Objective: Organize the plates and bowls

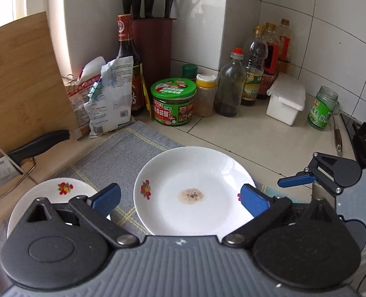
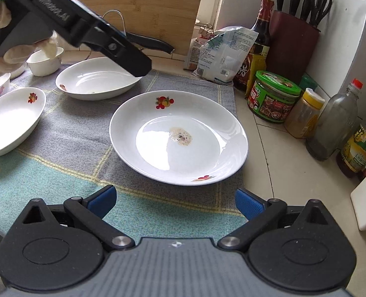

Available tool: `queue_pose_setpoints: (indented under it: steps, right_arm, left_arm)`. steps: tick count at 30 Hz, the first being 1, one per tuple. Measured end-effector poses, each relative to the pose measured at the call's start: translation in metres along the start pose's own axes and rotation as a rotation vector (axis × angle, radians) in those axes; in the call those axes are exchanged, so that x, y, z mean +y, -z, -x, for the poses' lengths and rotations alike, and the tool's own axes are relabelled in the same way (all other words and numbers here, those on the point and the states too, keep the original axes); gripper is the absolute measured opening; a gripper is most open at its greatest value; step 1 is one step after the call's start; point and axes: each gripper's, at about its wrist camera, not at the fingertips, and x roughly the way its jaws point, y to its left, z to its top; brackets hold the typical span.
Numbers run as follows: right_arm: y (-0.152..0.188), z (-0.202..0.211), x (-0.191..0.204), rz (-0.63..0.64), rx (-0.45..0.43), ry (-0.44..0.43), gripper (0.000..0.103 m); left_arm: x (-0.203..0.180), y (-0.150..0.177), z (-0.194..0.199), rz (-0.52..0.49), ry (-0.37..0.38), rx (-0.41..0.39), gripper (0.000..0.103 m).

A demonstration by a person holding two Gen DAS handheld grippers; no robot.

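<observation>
1. Left hand-held gripper [image 1: 180, 199]: jaws spread wide, nothing betw. the blue pads; it hangs over the near edge of the stained plate [image 1: 195, 190] w/o touching it.
2. Right hand-held gripper [image 2: 175, 201]: jaws also wide apart, empty; sits above the cloth mat [image 2: 83, 148] just short of the same plate.
3. Stained plate: white, fruit decals on rim, brownish speckled residue in the centre; lies flat on the mat's right part, near the mat edge.
4. 2nd plate [image 2: 96, 79]: white, deep, on the mat behind-left of the stained one, apart from it; partly under the left tool's black body in the right wrist view.
5. 3rd plate [image 2: 12, 118]: at the mat's left side, fruit decal on rim, apart from the other two.
6. Small white bowl [image 2: 45, 61]: at the far-left corner of the mat, beside a gloved hand [image 2: 12, 57].
7. Tabletop [image 1: 257, 133] behind/right of the mat: green-lid jar [image 1: 174, 105], yellow-cap spice jar [image 1: 206, 95], several bottles, white lidded box [image 1: 285, 99], knife block [image 1: 153, 47], bags, wooden cutting board [image 1: 21, 79] leaning on the wall.
</observation>
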Motion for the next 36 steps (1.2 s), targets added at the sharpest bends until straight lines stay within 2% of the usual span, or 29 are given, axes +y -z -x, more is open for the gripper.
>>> queue_pose_setpoints:
  steps: [5,9,19,23,31,36]
  right_arm:
    - [0.004,0.011,0.017,0.027,-0.030,-0.006,0.103]
    - [0.008,0.012,0.025,0.029,-0.032,-0.062,0.103]
    - [0.005,0.006,0.067,0.127,-0.046,-0.222,0.103]
    - [-0.001,0.004,0.082,0.156,-0.053,-0.258,0.103]
    - [-0.012,-0.003,0.121,0.192,-0.042,-0.305,0.103]
    - [-0.018,-0.010,0.152,0.214,-0.012,-0.326,0.103]
  left_arm:
    - [-0.012,0.030,0.040,0.096,-0.039,-0.041,0.102]
    - [-0.021,0.058,0.066,0.148,-0.119,-0.057,0.102]
    - [-0.029,0.127,0.118,0.292,-0.332,-0.022,0.102]
    - [-0.024,0.148,0.132,0.347,-0.390,0.002,0.102]
    - [0.008,0.177,0.155,0.376,-0.415,0.039,0.102]
    - [0.034,0.194,0.162,0.384,-0.360,0.066,0.102]
